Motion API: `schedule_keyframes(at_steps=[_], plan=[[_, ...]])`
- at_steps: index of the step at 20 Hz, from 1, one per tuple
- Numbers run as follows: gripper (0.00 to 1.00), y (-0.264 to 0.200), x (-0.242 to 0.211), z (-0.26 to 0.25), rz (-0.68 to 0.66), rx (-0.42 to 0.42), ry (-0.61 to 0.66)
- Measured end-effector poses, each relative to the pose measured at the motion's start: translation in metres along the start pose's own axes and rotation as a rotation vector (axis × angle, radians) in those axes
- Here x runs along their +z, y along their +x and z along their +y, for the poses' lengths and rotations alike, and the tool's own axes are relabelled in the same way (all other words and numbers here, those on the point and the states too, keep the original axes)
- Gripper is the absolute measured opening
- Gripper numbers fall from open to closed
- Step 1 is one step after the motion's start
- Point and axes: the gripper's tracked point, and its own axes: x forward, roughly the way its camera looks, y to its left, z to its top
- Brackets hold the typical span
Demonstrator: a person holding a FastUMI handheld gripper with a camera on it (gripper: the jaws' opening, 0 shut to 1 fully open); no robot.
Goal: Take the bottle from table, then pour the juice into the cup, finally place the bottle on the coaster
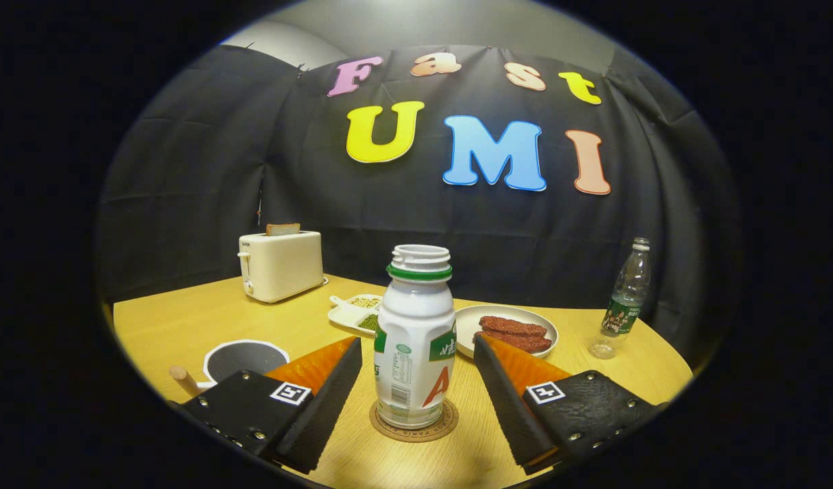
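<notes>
A white juice bottle (415, 339) with a green neck ring and no cap stands upright on a round brown coaster (414, 422) on the wooden table (185, 319). My gripper (416, 387) is open, with the bottle between its two fingers and a gap on each side. The left finger (328, 394) and the right finger (508, 401) do not touch the bottle. A dark cup (245, 360) with a white rim and a wooden handle sits to the left, just beyond the left finger.
A cream toaster (281, 265) with a slice of bread stands at the back left. Behind the bottle lie a white divided dish (354, 312) with beans and a white plate (504, 329) holding brown meat strips. A clear water bottle (623, 299) stands far right.
</notes>
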Motion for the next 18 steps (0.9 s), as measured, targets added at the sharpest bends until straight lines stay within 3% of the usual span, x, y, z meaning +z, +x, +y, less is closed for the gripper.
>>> schedule_keyframes(at_steps=[18], plan=[[0.96,-0.100,0.161,-0.001,-0.368,-0.015,-0.080]])
